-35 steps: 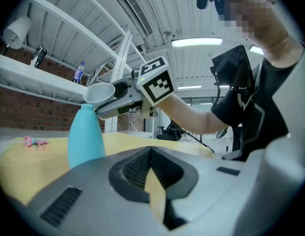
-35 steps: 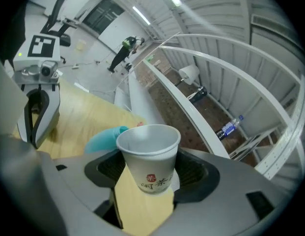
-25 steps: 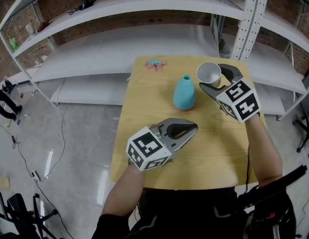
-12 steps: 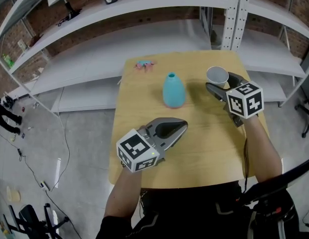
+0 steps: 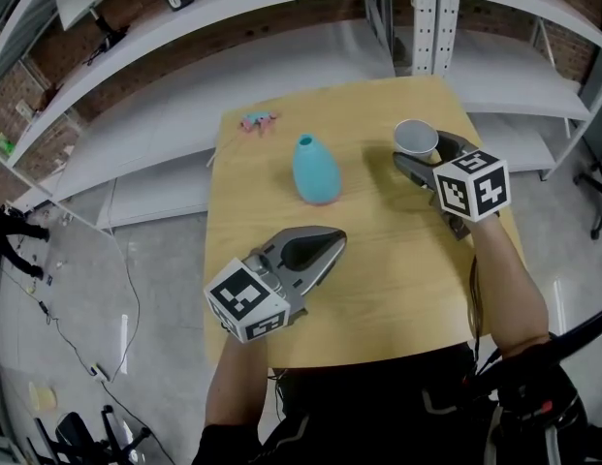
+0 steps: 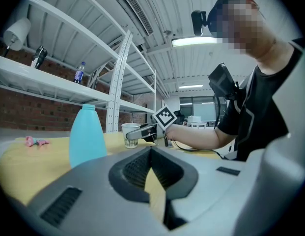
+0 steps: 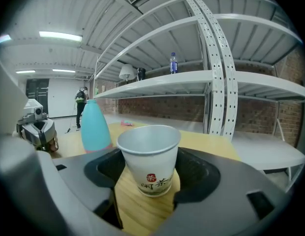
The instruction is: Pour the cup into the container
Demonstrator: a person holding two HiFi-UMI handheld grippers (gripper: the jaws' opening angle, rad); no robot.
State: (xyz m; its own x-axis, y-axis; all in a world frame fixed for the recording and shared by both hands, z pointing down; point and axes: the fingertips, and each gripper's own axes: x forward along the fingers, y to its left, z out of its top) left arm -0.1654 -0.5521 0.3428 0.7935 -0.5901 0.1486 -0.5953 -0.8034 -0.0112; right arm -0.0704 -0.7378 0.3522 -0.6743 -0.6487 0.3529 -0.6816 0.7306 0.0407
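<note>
The light wooden desk (image 5: 378, 260) carries everything. On its far half stands the teal bottle-shaped container (image 5: 314, 170), upright, with its narrow mouth at the top.

The left tongs (image 5: 332, 239) hang over the near left part of the desk. Their jaws are pressed together with nothing between them, and their tips point towards the container. The right tongs (image 5: 422, 155) reach in from the right, closed round the white paper cup (image 5: 415, 137) so that a jaw hugs each side of it.

The cup stands upright on the far right of the desk, rim up. Whether anything is in it I cannot tell.

What the pour turns on is this: the container lies to the left of the cup and a touch nearer, with bare desk between them. So the cup would probably have to be lifted, carried left over that small mouth, and tipped leftward.

A small pink object (image 5: 254, 120) lies at the far left corner, well out of the way.
</note>
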